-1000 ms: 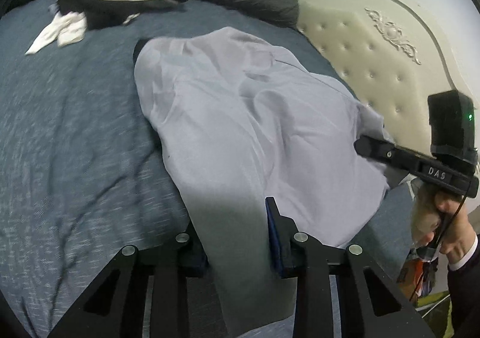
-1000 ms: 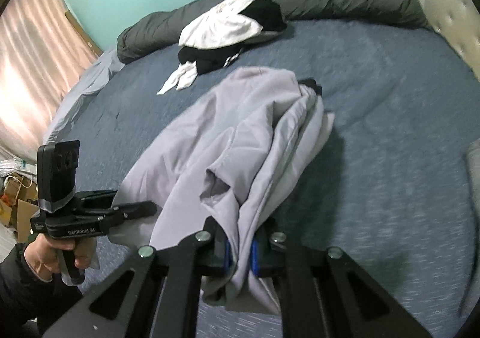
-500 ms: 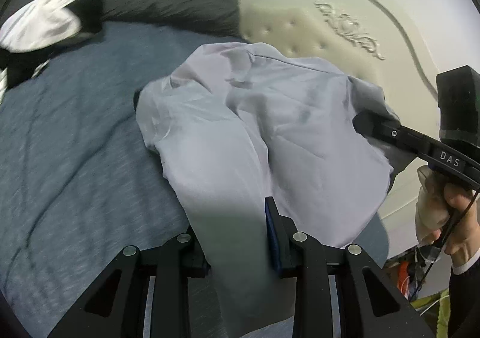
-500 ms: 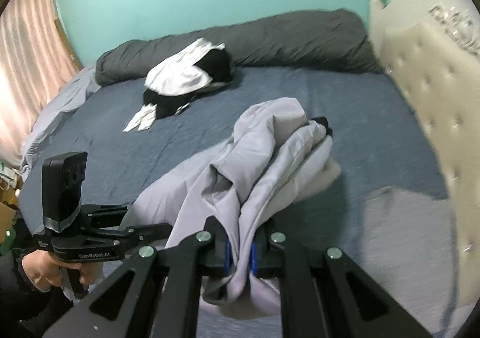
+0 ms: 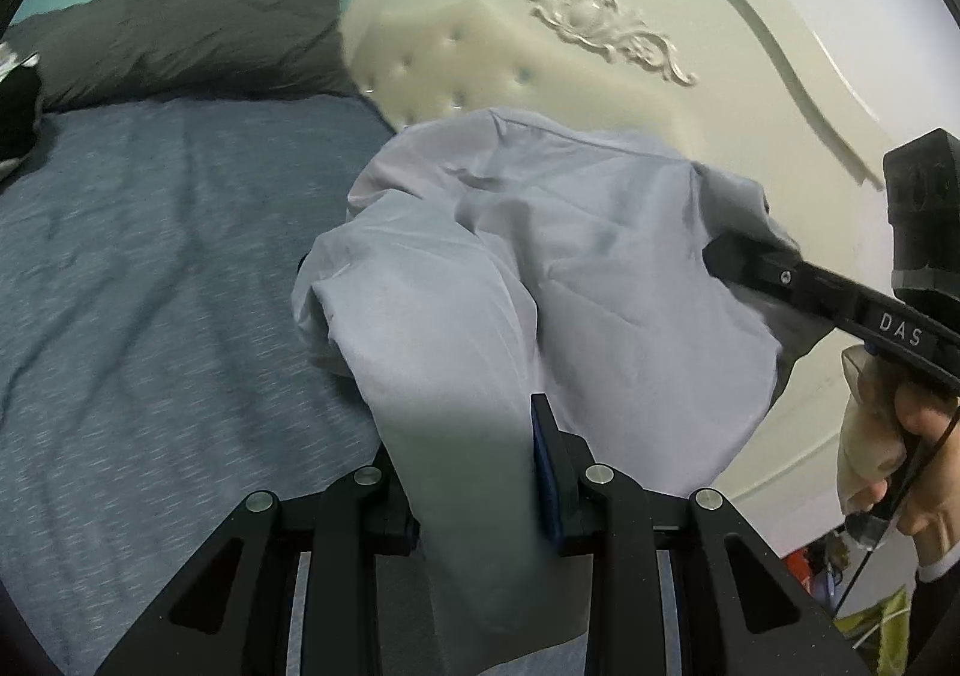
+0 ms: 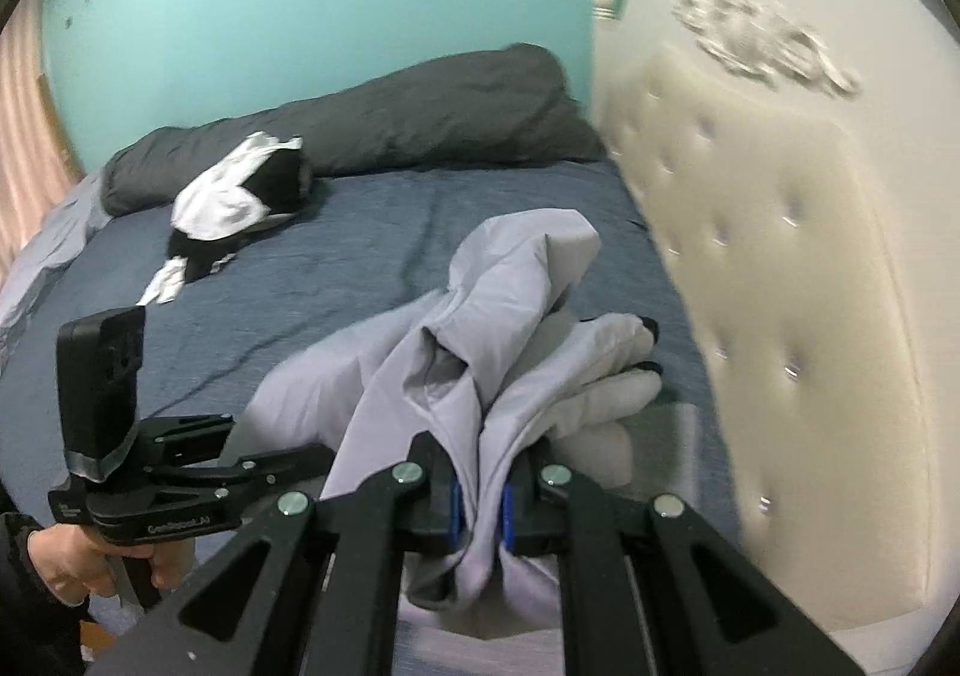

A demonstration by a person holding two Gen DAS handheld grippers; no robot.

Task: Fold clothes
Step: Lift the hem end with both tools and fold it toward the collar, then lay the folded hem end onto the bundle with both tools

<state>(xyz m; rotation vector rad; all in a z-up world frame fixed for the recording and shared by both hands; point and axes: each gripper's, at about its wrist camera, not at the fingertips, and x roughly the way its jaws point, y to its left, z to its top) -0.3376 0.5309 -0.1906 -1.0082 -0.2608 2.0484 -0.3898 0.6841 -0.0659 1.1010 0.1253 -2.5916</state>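
Both the left claw (image 5: 474, 472) and right claw (image 6: 479, 508) are gripping the lilac garment (image 5: 540, 280); only the right wrist view is showing the black-and-white pile (image 6: 234, 196) far left on the bed (image 6: 372, 250).

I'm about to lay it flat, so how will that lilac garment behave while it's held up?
The lilac garment likely stays floppy: it sags in folds between the left gripper and right gripper. Probably light, since small pinches carry it.

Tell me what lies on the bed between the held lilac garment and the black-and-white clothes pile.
Nothing but bare blue bedsheet separates the lilac garment from the black-and-white pile; the right wrist view shows it.
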